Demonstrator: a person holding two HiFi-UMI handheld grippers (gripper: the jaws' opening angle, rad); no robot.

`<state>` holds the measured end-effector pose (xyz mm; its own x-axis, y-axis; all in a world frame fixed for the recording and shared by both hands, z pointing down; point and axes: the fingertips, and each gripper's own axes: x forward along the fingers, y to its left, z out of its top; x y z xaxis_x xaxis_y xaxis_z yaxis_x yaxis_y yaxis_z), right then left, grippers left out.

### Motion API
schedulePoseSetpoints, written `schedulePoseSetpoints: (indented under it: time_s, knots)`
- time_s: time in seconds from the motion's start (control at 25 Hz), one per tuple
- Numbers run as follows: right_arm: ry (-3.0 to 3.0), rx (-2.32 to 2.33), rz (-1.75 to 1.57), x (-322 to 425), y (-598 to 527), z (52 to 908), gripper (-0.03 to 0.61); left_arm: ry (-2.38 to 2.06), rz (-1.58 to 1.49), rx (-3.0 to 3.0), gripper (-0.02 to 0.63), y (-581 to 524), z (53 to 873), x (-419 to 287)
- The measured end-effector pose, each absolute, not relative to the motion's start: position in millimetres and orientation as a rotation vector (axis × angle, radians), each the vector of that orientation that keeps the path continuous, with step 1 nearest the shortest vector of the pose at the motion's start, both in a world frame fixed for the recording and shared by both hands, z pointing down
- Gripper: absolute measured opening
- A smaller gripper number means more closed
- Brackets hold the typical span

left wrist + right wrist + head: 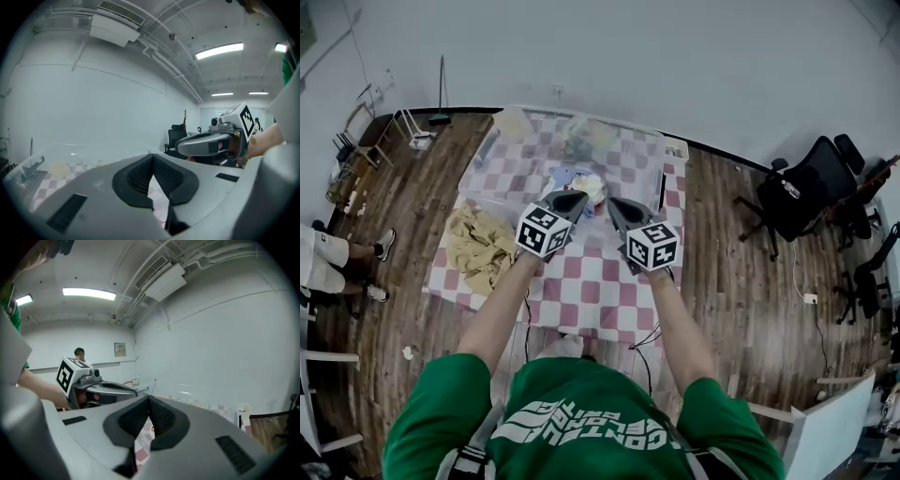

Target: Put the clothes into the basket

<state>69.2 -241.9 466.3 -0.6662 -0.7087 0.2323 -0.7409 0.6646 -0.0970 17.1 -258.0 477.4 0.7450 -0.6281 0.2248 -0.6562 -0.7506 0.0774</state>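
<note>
- Jaws: left gripper (pixel 152 159) and right gripper (pixel 149 400) are both clenched, with nothing between the pads.
- Task item: the tan garment (pixel 478 246) lies at the table's (pixel 600 291) left edge, outside the clear basket (pixel 487 164).
- Step, as judged: between picks. The next move calls for released jaws lowered onto that garment.

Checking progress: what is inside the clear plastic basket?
Pale blue and cream clothes lie in the clear plastic basket; the left gripper and right gripper hide its near part. A tan garment lies outside.

Basket (pixel 486 161) on table (pixel 591 281) far end; garment (pixel 478 246) at table's left edge.
</note>
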Motion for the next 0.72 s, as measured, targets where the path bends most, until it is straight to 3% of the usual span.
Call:
schedulePoseSetpoints:
  time_s: [0.72]
  knots:
    - [-2.711,1.213,0.330,72.5,-125.2,488.8,0.009,-1.140,0.155,2.723,0.002,-139.8,490.4,-19.7]
